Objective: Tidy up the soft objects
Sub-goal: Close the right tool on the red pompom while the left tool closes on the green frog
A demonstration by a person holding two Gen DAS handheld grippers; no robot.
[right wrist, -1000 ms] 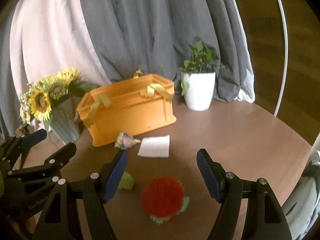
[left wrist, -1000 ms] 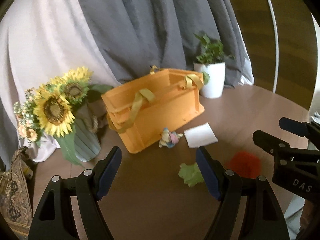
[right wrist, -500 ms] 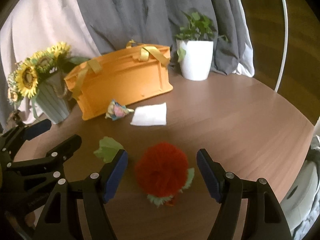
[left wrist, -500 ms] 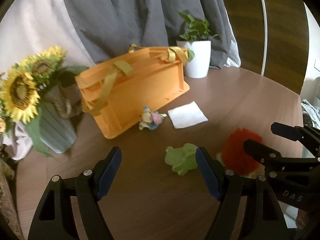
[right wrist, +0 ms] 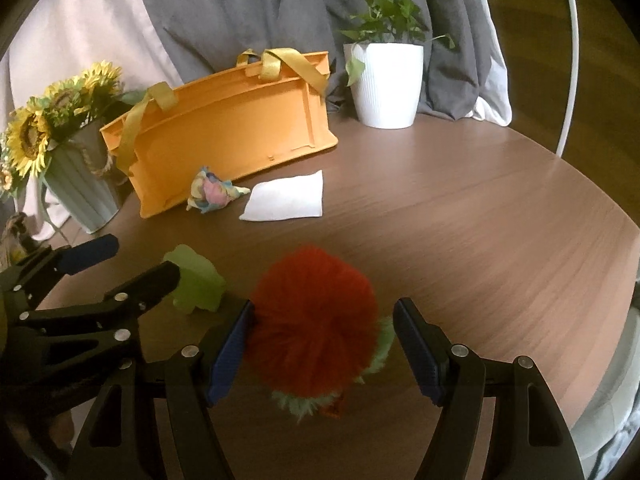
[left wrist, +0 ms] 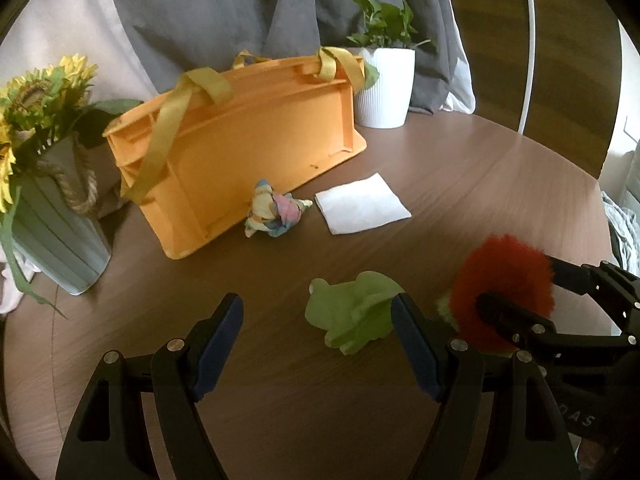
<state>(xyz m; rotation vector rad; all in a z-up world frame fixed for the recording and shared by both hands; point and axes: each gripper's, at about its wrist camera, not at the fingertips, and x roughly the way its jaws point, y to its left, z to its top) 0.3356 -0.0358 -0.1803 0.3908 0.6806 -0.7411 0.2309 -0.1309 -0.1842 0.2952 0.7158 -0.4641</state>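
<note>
Right gripper (right wrist: 322, 350): jaws apart around the fluffy red pom-pom toy (right wrist: 316, 320) on the brown wooden tabletop (right wrist: 460, 216), not clamped. Left gripper (left wrist: 316, 340): jaws apart, empty, beside the light-green soft toy (left wrist: 354, 316).

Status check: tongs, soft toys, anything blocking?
Both tongs open, nothing gripped. Right tongs straddle red pompom; left tongs near green plush. Orange basket beyond; path clear.

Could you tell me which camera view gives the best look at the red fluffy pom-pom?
The right wrist view: the red fluffy pom-pom sits whole and central between the open right tongs. In the left wrist view it lies at the right edge, partly hidden behind the right tongs' fingers.
</note>
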